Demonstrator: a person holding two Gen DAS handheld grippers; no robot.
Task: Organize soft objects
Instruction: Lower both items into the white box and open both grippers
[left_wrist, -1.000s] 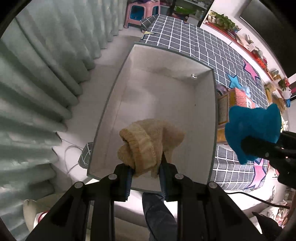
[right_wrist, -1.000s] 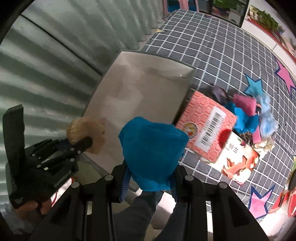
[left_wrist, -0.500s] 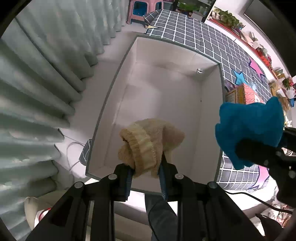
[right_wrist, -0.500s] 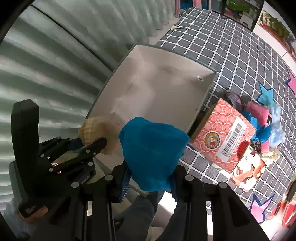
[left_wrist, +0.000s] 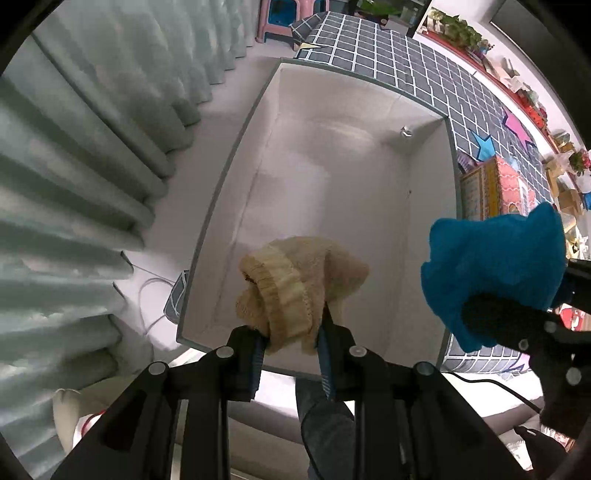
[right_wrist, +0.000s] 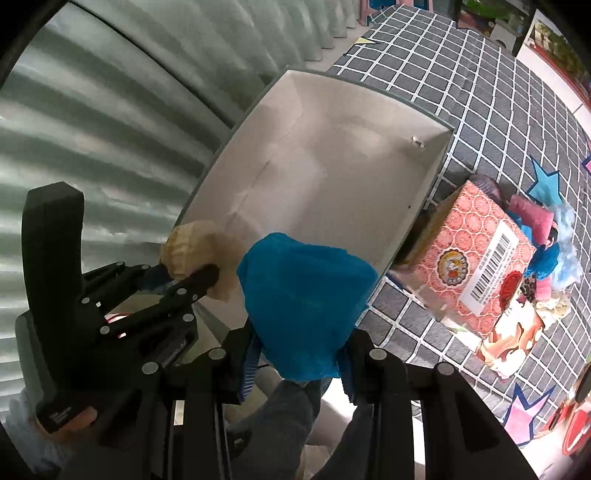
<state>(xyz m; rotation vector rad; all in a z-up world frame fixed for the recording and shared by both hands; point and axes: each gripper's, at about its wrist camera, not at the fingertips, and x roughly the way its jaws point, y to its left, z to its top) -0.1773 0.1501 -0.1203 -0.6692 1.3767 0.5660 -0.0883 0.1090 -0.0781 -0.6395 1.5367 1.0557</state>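
Left wrist view. Your left gripper (left_wrist: 290, 341) points down over a white box (left_wrist: 432, 236), jaws clamped on a beige knitted sock (left_wrist: 295, 280) that hangs above the near end of the box. Box contents: nothing but a small metal fitting (left_wrist: 405, 131) in the far corner. Your right gripper (left_wrist: 517, 321) stands over the box's right rim, closed on a blue fuzzy cloth (left_wrist: 495, 273). A red carton (left_wrist: 506, 188) sits just beside the box on the grid-patterned cover (left_wrist: 399, 59).

Right wrist view. Your right gripper (right_wrist: 299, 356) squeezes the blue cloth (right_wrist: 306, 302) above the near right corner of the box (right_wrist: 332, 166). Your left gripper (right_wrist: 184, 280) holds the sock (right_wrist: 192, 245) over the near left rim. The red carton (right_wrist: 476, 251) lies on the cover (right_wrist: 461, 74), touching the box's right wall. Beyond it, a loose heap of soft items (right_wrist: 546, 243), pink, blue and cream, not in any container.
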